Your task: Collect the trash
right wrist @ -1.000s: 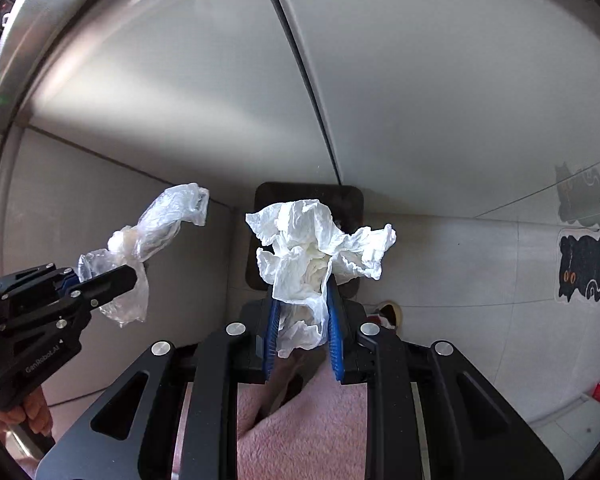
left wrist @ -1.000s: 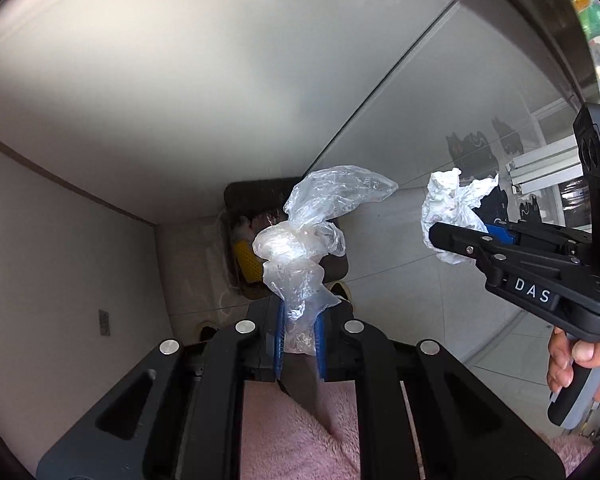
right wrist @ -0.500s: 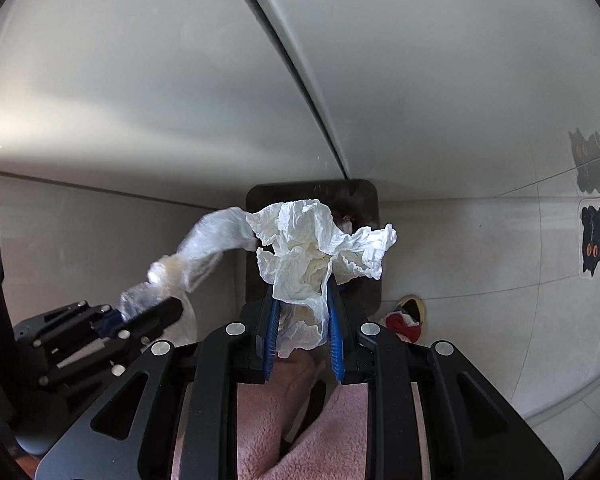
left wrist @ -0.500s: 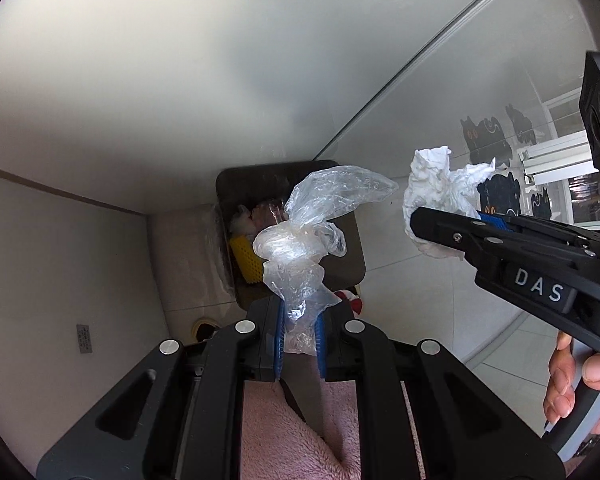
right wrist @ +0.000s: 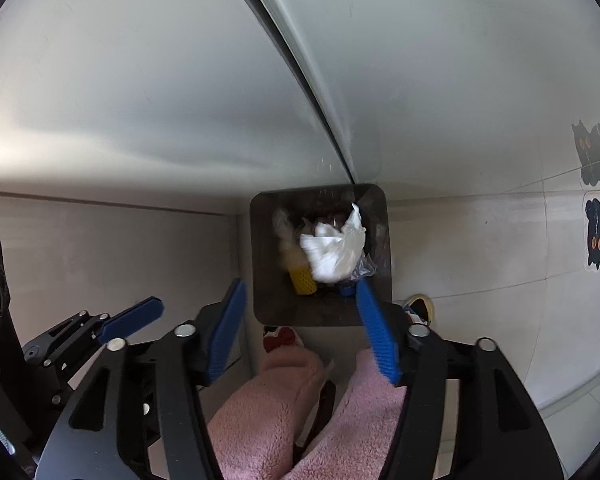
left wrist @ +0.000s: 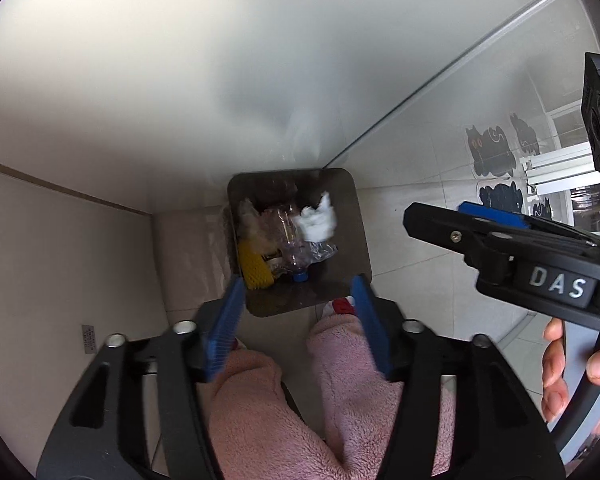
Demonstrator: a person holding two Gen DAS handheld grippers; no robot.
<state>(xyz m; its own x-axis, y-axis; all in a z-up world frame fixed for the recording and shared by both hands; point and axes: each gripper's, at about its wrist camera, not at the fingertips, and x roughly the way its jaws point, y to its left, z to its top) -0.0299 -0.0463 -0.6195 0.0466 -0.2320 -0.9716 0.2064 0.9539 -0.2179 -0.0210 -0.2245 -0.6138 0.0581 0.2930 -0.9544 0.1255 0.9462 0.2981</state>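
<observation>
- We're at the drop: both grippers point steeply down over the bin, which stands on the floor against the cabinet.
- Left gripper: jaws are opening, blue pads spread wide, nothing between them. Through the gap we look straight into the bin.
- Right gripper: jaws are opening too, pads wide apart and bare.
- The tissue, white and crumpled, sits in the bin at about 1 o'clock from the yellow piece, on top of the heap.
- Clear plastic is down there as well, with a blue cap at its 6 o'clock. Which bit of plastic is the newest, we can't tell.
- In the left view the right gripper shows at 3 o'clock of the bin, a hand on its grip below.
- Pink fleece legs stand at 6 o'clock of the bin, close to its near rim.
- Our read: this load looks delivered, since both claws are bare and the trash lies inside the walls.
- Next move calls for lifting both grippers clear of the bin and turning to look for more trash. None shows on the floor in these views, so we'd need a wider look first.
</observation>
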